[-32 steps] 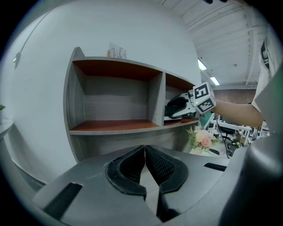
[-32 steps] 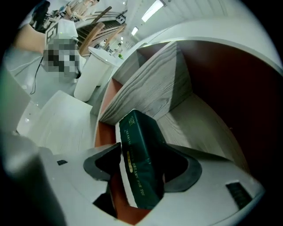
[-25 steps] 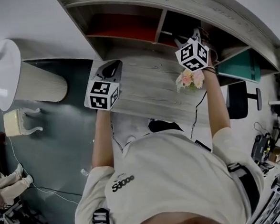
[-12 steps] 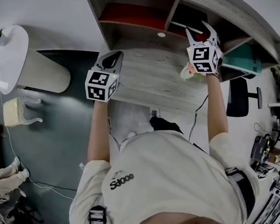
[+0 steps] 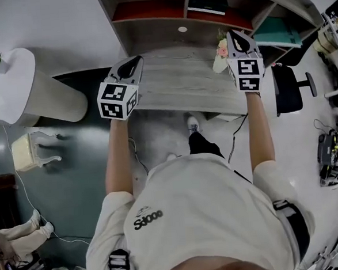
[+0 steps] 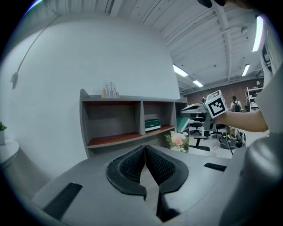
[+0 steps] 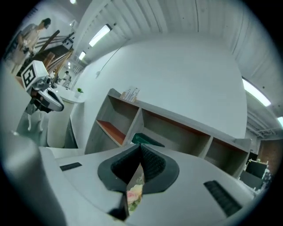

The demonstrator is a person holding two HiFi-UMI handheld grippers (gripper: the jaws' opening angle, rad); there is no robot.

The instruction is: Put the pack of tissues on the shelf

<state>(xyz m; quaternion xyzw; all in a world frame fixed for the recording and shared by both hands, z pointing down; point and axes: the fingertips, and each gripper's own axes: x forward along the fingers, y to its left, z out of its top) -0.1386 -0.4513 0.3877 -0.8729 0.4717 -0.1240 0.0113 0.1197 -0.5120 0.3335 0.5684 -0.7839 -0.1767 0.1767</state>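
The pack of tissues (image 5: 207, 1) lies on the shelf (image 5: 150, 29), in the compartment straight ahead of and slightly left of the right gripper (image 5: 237, 39), resting on the red board (image 5: 149, 10) and well clear of both tools. A second ago the right gripper reached into that compartment. Half a second ago it stood at the shelf's mouth with its jaws spread wide. Now it has drawn back over the desk (image 5: 183, 84), and its jaws have just been closing. In the right gripper view they meet tip to tip with nothing between them (image 7: 140, 148), and the pack (image 7: 146, 140) shows on the shelf just beyond the tips. The flowers (image 5: 221, 49), which sat under this gripper's marker cube a second ago, now stand just to the left of its tips; in its own view they show through the slot below the closed jaws (image 7: 134, 194). The left gripper (image 5: 135, 63) has also backed a little away from the shelf and hangs over the desk's left edge, well apart from the right one. Its jaws are pressed together and empty (image 6: 144, 148), as they were in both earlier frames. From it, the pack (image 6: 152, 124) lies ahead and slightly to the right, in the middle compartment, with the flowers (image 6: 177, 140) nearer and lower on the desk.
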